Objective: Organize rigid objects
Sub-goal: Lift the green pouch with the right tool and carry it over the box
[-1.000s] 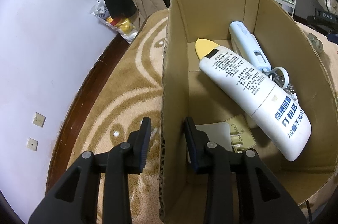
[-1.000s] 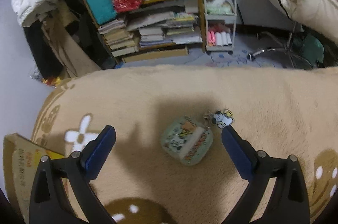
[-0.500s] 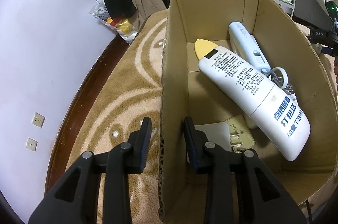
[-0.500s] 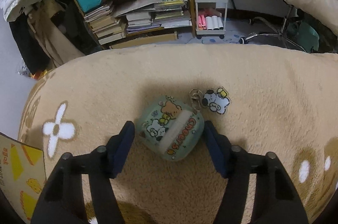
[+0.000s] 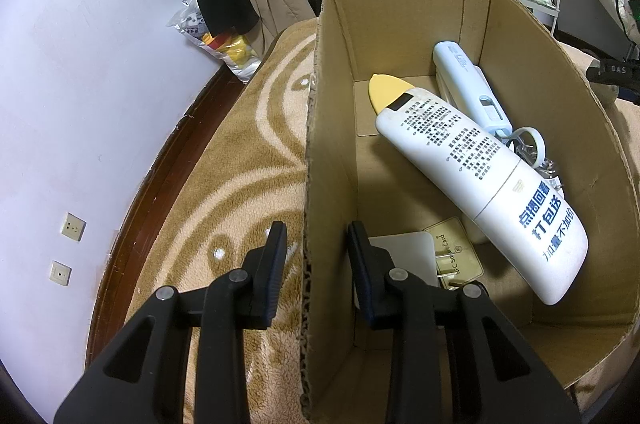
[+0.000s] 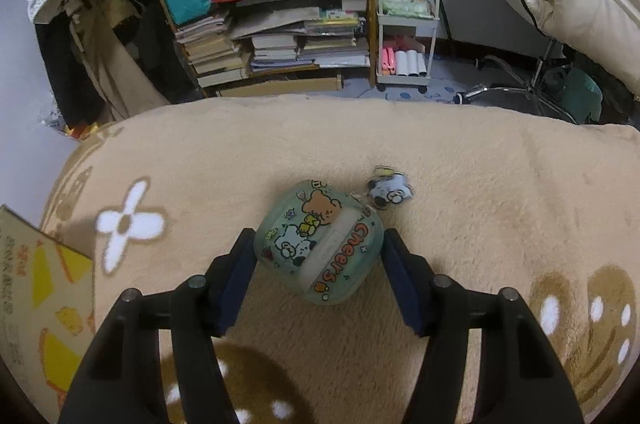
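Green and see-through, the small earbud case point(image 6: 319, 247) sits between the two pads of the right gripper point(image 6: 319, 266), which are closed in on its left and right sides and appear to touch it. It rests on the tan plush blanket point(image 6: 460, 159), or only just above it; I cannot tell which. Its long axis runs slantwise across the gap between the pads, so the hold is on rounded corners and may let it twist. A little charm point(image 6: 389, 187) hangs off its far right corner and lies on the blanket.

Over on the left, the left gripper point(image 5: 316, 258) straddles the near wall of the cardboard box point(image 5: 328, 159), one finger outside and one inside. A gap shows on each side of the wall, so the jaws stand narrowly apart without quite clamping it. Inside the box lie a white bottle point(image 5: 480, 179), a pale blue stapler point(image 5: 468, 83), and a white charger point(image 5: 404, 252).

The box corner point(image 6: 44, 288) shows at the lower left of the right wrist view, so the case must travel leftward to reach it.
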The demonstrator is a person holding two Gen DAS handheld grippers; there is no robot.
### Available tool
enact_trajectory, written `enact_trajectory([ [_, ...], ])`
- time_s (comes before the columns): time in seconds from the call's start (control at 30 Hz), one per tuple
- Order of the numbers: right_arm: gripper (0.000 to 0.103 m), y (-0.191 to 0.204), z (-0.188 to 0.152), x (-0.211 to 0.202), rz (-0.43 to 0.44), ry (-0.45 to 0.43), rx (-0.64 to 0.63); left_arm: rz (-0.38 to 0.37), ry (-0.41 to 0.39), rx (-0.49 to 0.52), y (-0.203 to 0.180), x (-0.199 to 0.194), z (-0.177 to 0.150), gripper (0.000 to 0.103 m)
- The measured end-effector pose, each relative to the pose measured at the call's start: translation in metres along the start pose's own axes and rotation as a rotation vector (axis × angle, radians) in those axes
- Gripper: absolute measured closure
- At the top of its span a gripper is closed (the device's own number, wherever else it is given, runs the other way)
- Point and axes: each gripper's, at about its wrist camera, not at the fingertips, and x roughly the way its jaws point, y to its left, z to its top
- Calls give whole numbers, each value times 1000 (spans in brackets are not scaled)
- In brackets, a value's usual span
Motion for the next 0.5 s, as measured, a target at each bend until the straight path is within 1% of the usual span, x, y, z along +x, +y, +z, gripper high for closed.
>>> enact_trajectory([
  [0.2, 36, 14, -5, -17, 31, -13, -32, 0, 0, 0, 0, 0, 0, 73],
  [0.5, 36, 53, -13, -56, 126, -69, -70, 0, 2, 0, 1, -1, 1, 73],
])
